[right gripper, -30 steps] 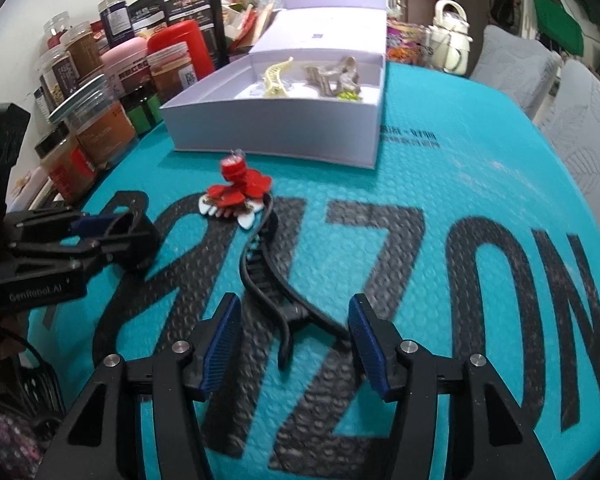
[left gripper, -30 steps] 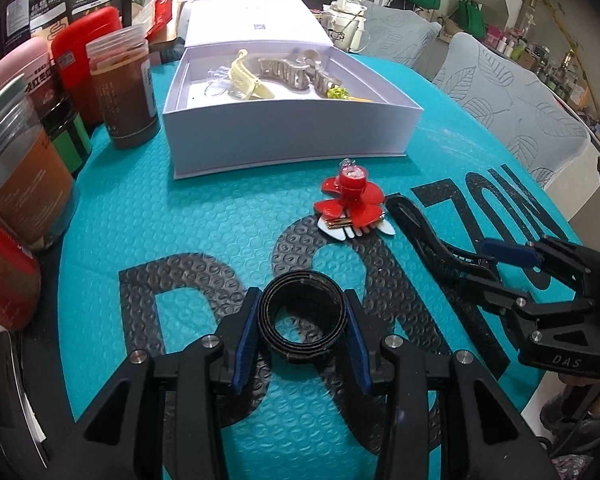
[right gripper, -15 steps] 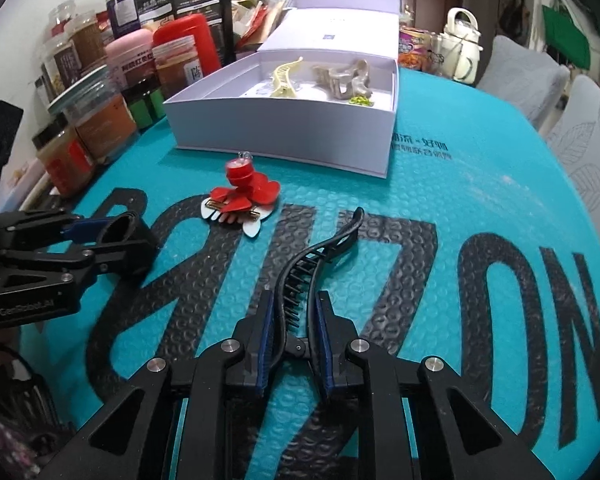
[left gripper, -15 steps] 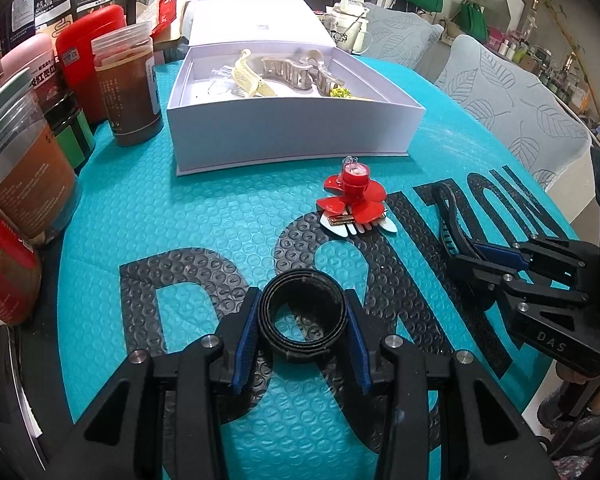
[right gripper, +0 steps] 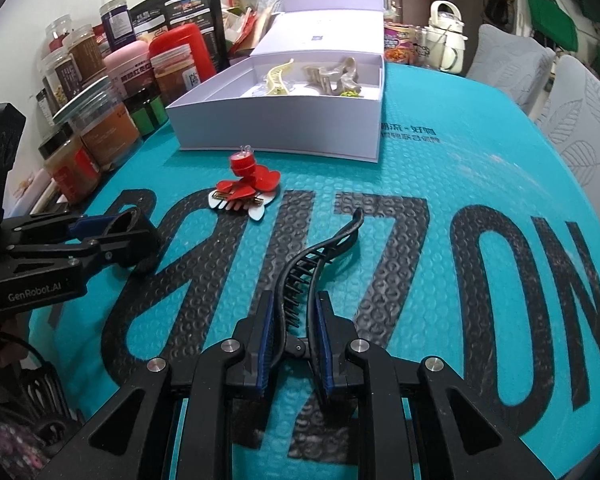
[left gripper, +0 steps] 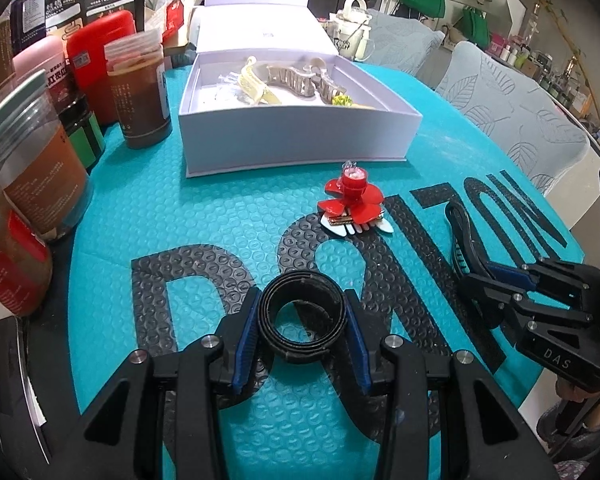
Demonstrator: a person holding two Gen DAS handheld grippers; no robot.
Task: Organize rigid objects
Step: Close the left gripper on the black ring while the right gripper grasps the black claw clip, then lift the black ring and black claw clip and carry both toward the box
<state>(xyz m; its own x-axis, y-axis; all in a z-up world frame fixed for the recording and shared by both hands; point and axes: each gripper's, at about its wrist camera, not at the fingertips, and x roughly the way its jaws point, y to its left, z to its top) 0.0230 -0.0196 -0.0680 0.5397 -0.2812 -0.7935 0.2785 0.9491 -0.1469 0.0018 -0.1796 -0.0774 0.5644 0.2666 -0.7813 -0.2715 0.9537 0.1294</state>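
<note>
Between right gripper (right gripper: 293,344) fingers, black hair clip (right gripper: 320,258), tip toward box (right gripper: 276,128).

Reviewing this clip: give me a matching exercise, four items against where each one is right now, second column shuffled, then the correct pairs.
Items:
1. black ring
2. black hair clip
3. red flower clip
4. cream hair clip

Places:
A. inside the white box
B. lying loose on the teal mat
C. between the left hand-held gripper's pads
D. clamped in the right hand-held gripper

Pairs: 1-C, 2-D, 3-B, 4-A
</note>
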